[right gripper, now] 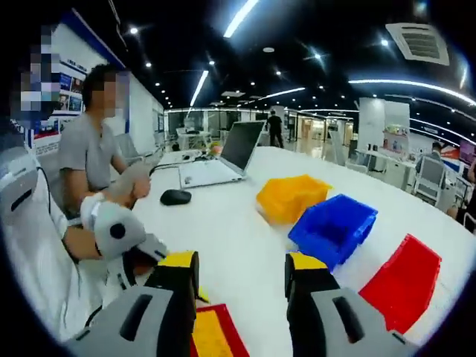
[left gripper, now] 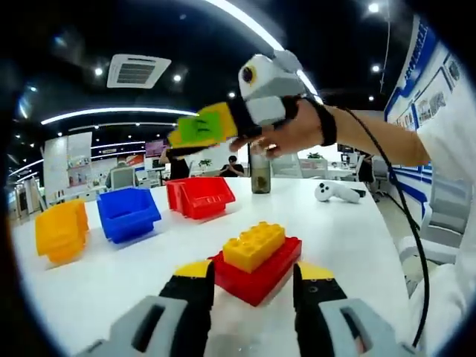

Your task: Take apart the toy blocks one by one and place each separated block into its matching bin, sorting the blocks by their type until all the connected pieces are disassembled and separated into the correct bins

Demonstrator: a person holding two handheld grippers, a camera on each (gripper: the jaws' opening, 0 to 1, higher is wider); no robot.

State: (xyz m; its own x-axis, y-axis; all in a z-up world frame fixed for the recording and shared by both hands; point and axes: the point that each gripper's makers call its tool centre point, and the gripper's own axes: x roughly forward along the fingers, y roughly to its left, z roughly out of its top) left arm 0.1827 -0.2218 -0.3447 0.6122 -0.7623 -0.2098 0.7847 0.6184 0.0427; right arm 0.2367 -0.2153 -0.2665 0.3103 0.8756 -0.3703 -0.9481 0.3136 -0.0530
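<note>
Right up front in the left gripper view, a yellow block (left gripper: 254, 245) is seen stacked on a bigger red block (left gripper: 260, 273), both sitting on the white table (left gripper: 349, 238) at about 6 o'clock, just ahead of the left gripper (left gripper: 253, 297), whose jaws are spread wide on either side of the stack with nothing gripped. In the right gripper view, only a corner of that red block (right gripper: 230, 335) and yellow block (right gripper: 208, 335) is caught, down between the released jaws of the right gripper (right gripper: 242, 297).

Three bins are lined up on the table: yellow bin (left gripper: 61, 230) at 9 o'clock, blue bin (left gripper: 128, 213) next to it, red bin (left gripper: 199, 196) toward 11 o'clock. The same yellow bin (right gripper: 291, 196), blue bin (right gripper: 332, 227) and red bin (right gripper: 405, 282) are seen from the other side in the right gripper view.

The right gripper (left gripper: 197, 128) is seen raised at 12 o'clock in the left gripper view, held by a hand (left gripper: 294, 134); whether its jaws are apart can't be made out there. A dark bottle (left gripper: 260, 172) and a white controller (left gripper: 336, 192) are also picked up.

A laptop (right gripper: 223, 160), a black mouse (right gripper: 175, 196) and a seated person (right gripper: 93, 160) are shown in the right gripper view.
</note>
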